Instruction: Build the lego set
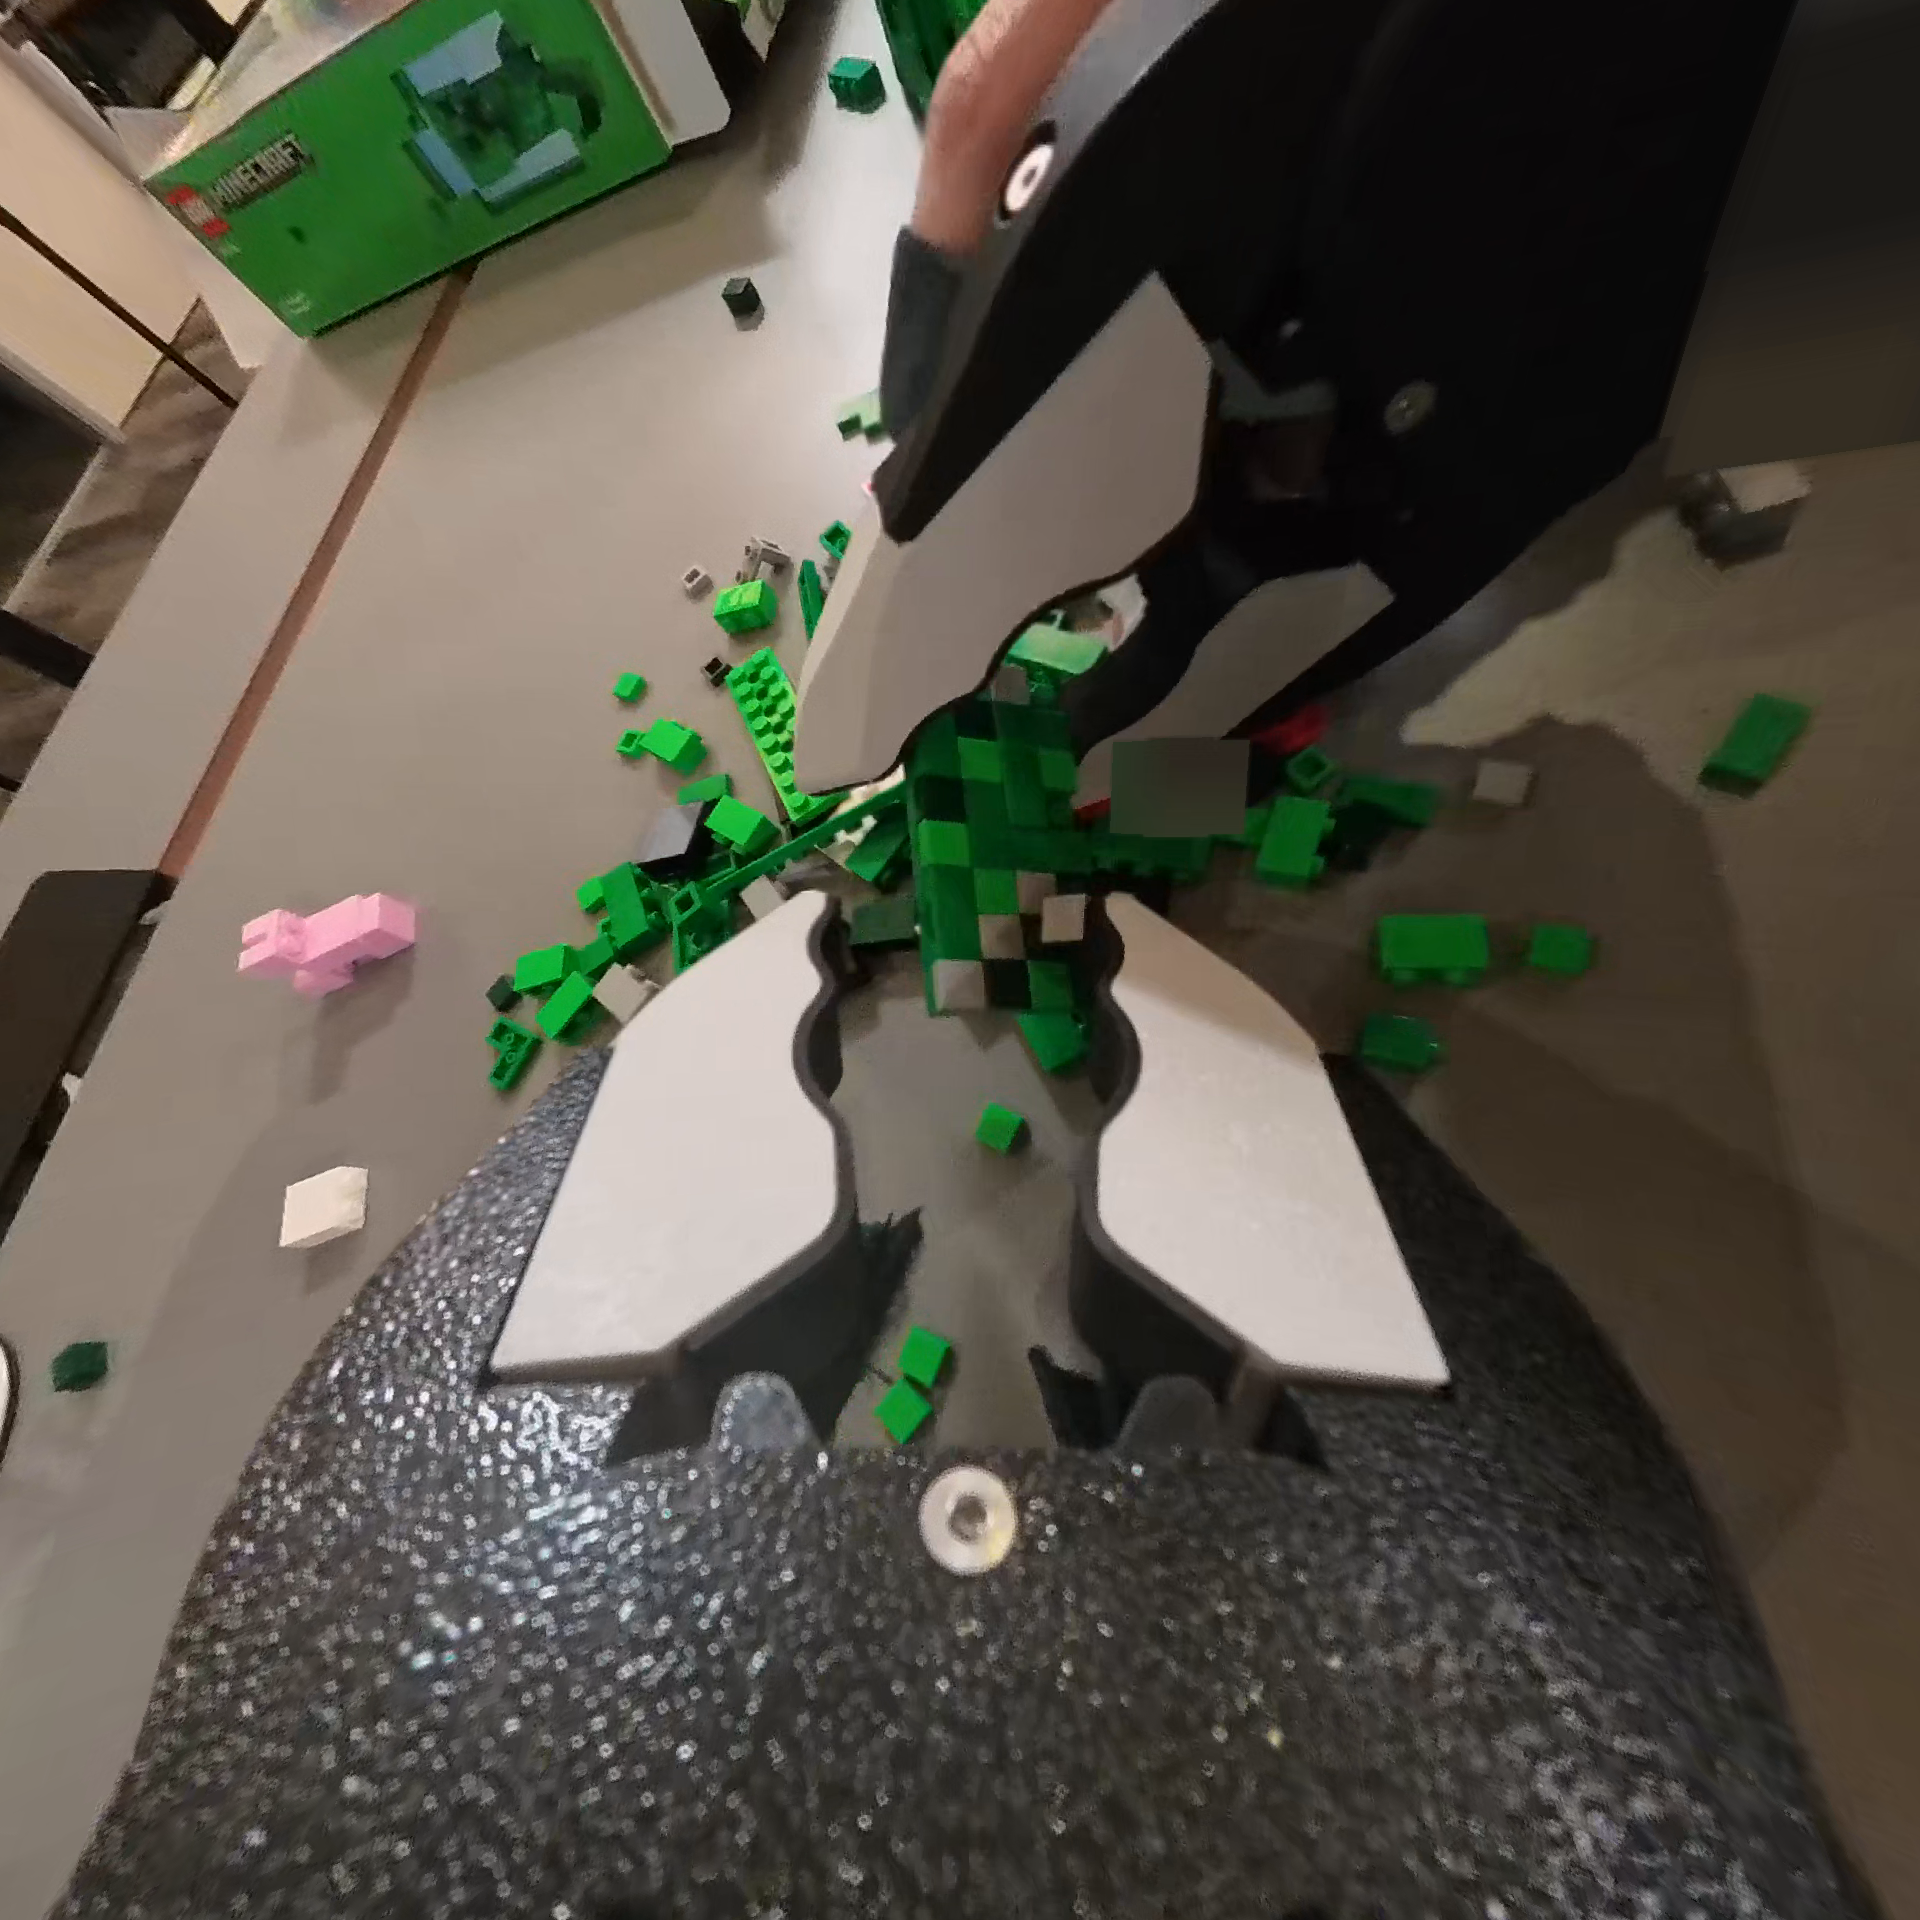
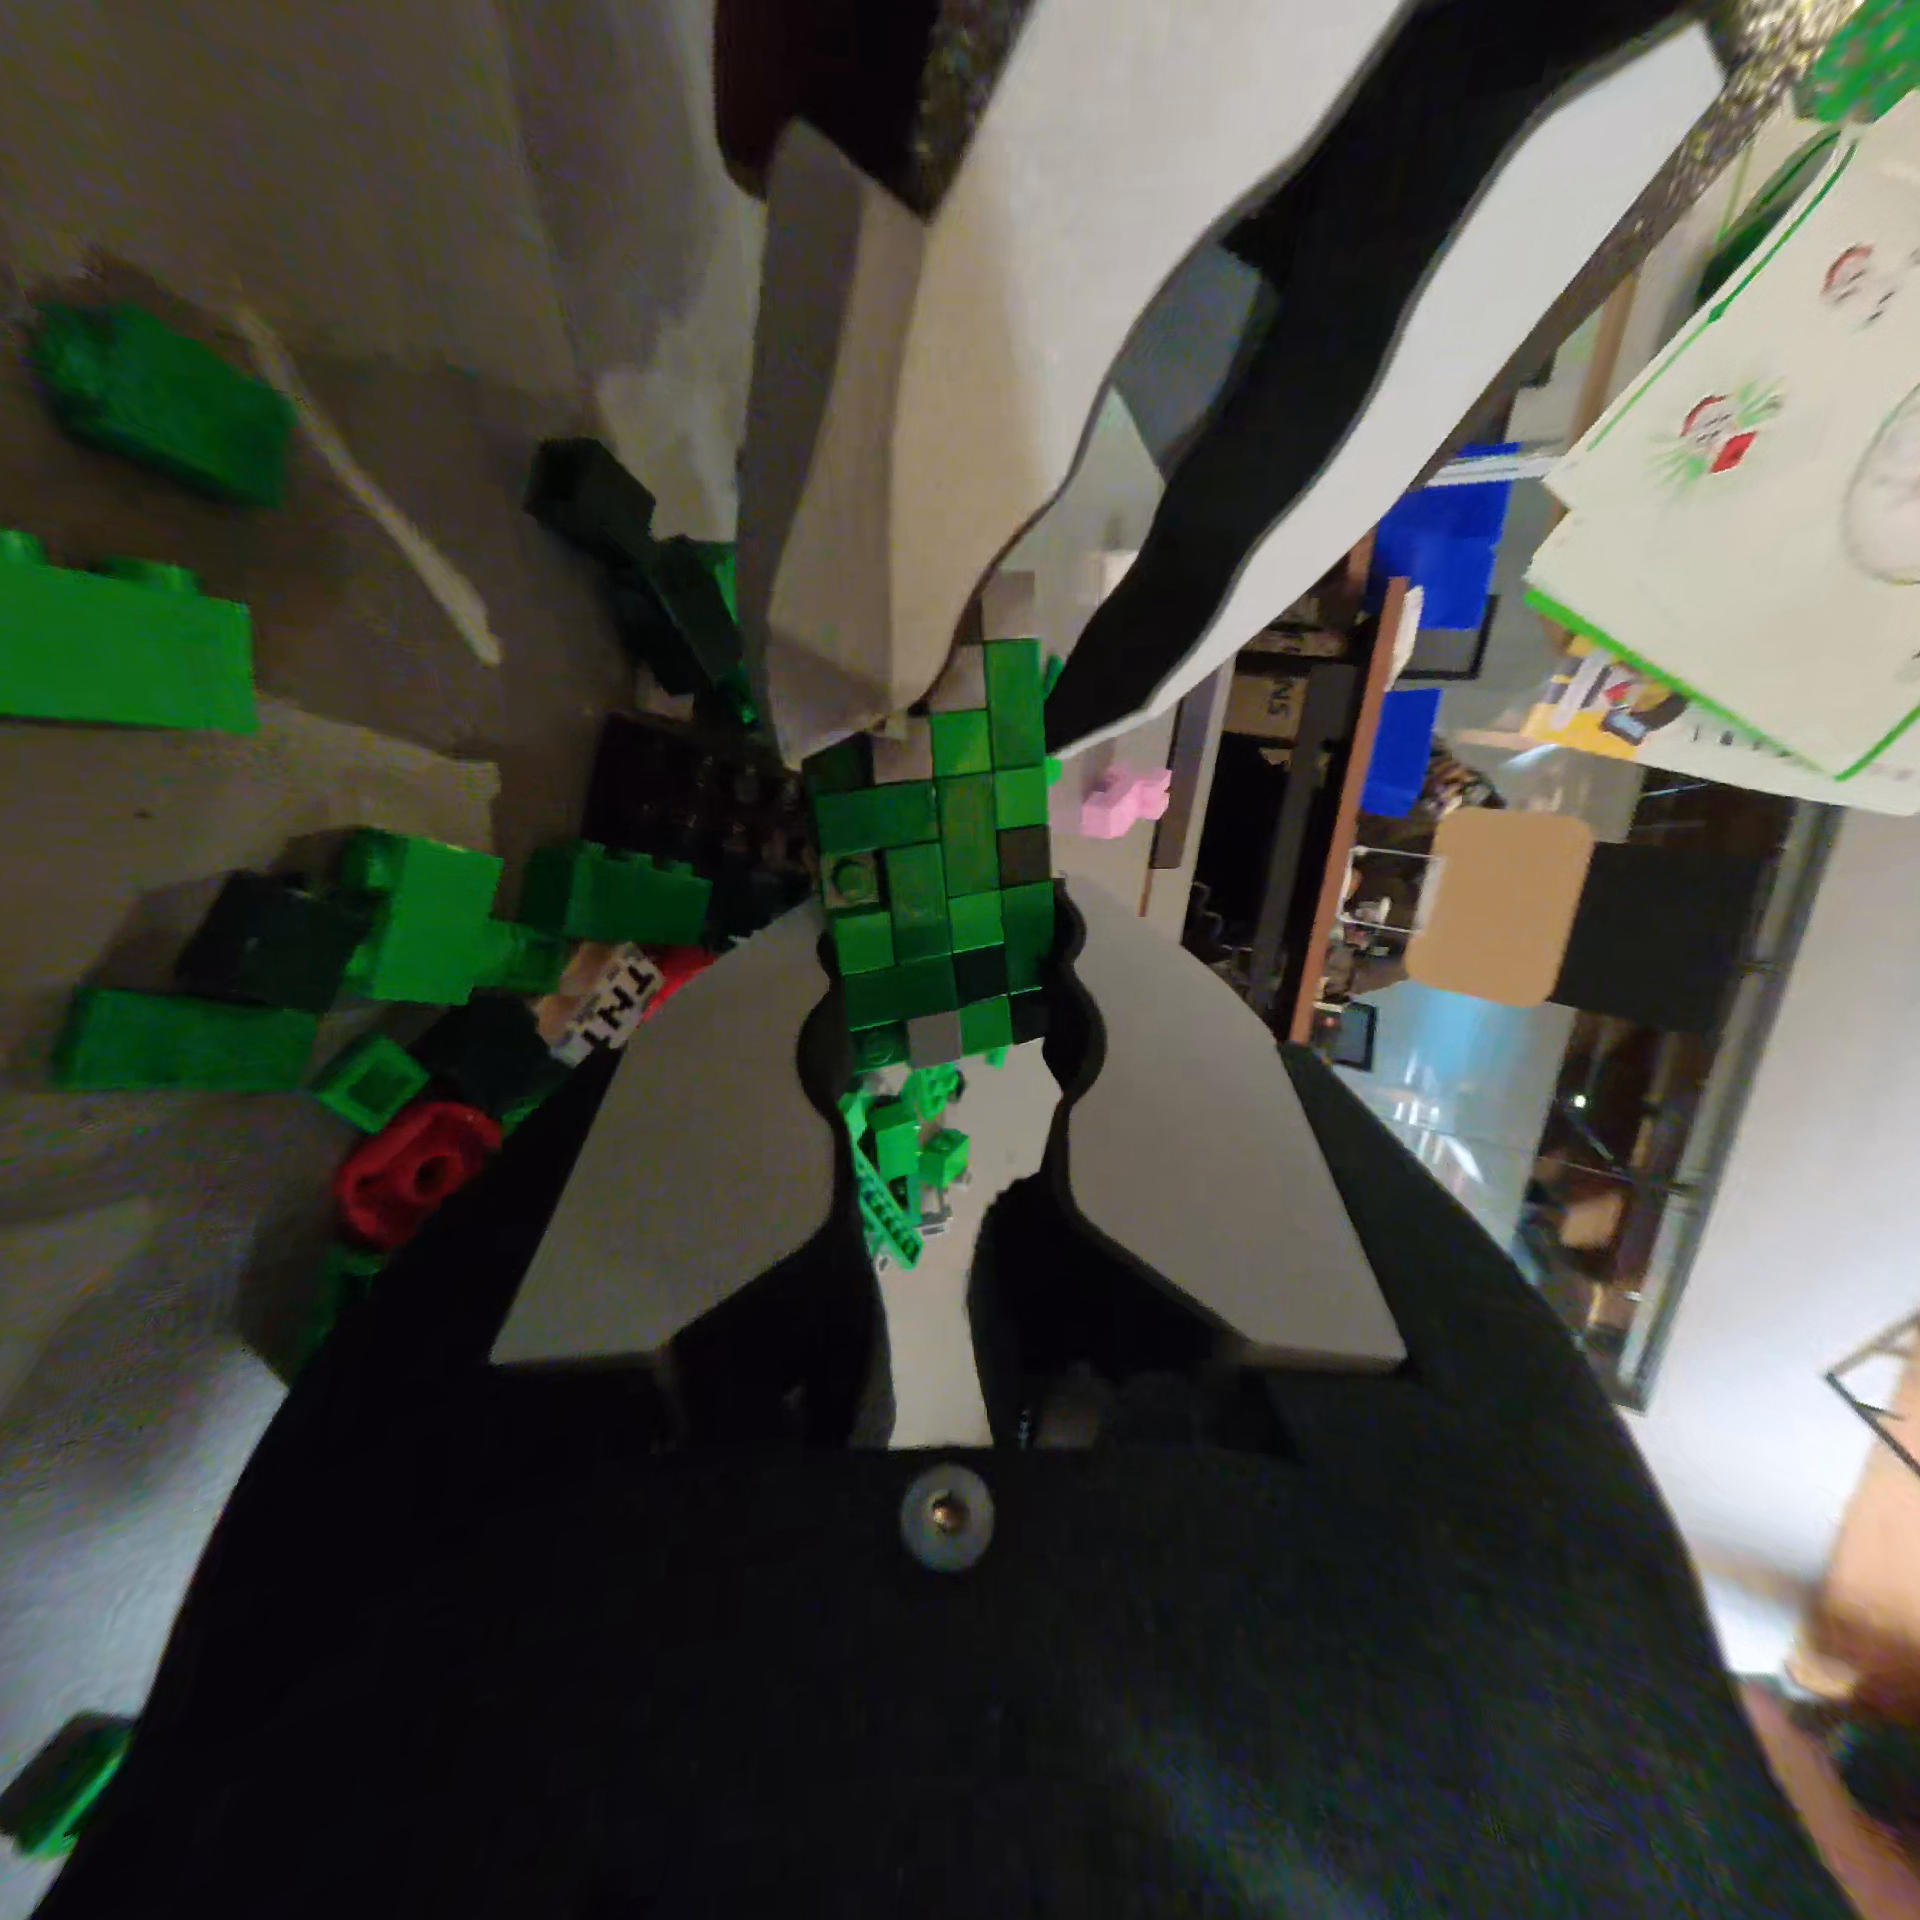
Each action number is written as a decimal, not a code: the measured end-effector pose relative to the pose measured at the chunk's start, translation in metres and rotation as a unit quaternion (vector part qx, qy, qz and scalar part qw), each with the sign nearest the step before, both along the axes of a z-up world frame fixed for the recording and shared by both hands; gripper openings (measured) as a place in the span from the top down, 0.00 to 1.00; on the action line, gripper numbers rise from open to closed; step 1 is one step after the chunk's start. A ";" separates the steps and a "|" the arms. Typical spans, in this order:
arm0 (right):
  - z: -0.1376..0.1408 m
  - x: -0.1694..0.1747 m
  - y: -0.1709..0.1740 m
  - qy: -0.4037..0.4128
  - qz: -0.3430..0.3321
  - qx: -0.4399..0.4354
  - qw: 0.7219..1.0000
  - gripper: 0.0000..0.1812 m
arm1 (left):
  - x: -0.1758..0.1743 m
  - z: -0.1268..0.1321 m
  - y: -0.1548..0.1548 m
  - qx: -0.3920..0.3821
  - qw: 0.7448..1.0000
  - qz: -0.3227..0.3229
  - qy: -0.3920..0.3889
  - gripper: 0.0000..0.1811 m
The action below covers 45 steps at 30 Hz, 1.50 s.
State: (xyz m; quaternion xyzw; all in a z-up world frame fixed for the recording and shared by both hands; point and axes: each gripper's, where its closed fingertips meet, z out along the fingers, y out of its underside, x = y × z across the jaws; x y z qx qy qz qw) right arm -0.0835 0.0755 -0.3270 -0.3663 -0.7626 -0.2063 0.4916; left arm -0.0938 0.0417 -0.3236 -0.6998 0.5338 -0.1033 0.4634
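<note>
Two claws meet on one green pixel-patterned brick model (image 1: 987,883) held above a grey tabletop (image 1: 468,582). The left claw (image 1: 971,940), with a glittery black body, has its pale fingers (image 1: 717,1132) partly closed around the model's lower end; whether both inner edges press on it cannot be told from the left wrist view. The right claw (image 2: 945,966), matte black, grips the model (image 2: 935,894) near one end, its jaws closed against the sides. Each claw hides part of the model, so the model's full shape is not visible in either view.

Beneath lies a heap of loose green bricks (image 1: 665,914), too many and too overlapped to count. One pink brick pig (image 1: 332,940) stands apart to the side, one white brick (image 1: 324,1205) lies alone nearer the camera, and one green set box (image 1: 416,156) is cut off by the frame's upper edge. The right wrist view adds one red piece (image 2: 416,1179) and an instruction booklet (image 2: 1745,499), cropped at the right. A person's finger (image 1: 987,114) shows behind the right claw (image 1: 997,717), mostly out of frame.
</note>
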 end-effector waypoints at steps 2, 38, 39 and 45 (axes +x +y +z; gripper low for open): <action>0.000 0.002 0.002 -0.002 -0.006 -0.007 1.000 0.80 | -0.003 -0.001 0.000 0.006 1.000 -0.003 0.017 0.76; 0.000 0.005 -0.017 0.015 0.014 -0.105 0.994 0.80 | 0.004 -0.007 -0.008 0.066 0.995 -0.052 0.061 0.80; 0.000 0.005 -0.018 0.011 0.017 -0.100 0.995 0.81 | 0.004 -0.009 -0.008 0.064 0.994 -0.054 0.065 0.80; -0.003 0.009 -0.010 -0.002 -0.020 -0.094 0.995 0.81 | 0.007 -0.007 -0.004 0.064 0.996 -0.030 0.053 0.80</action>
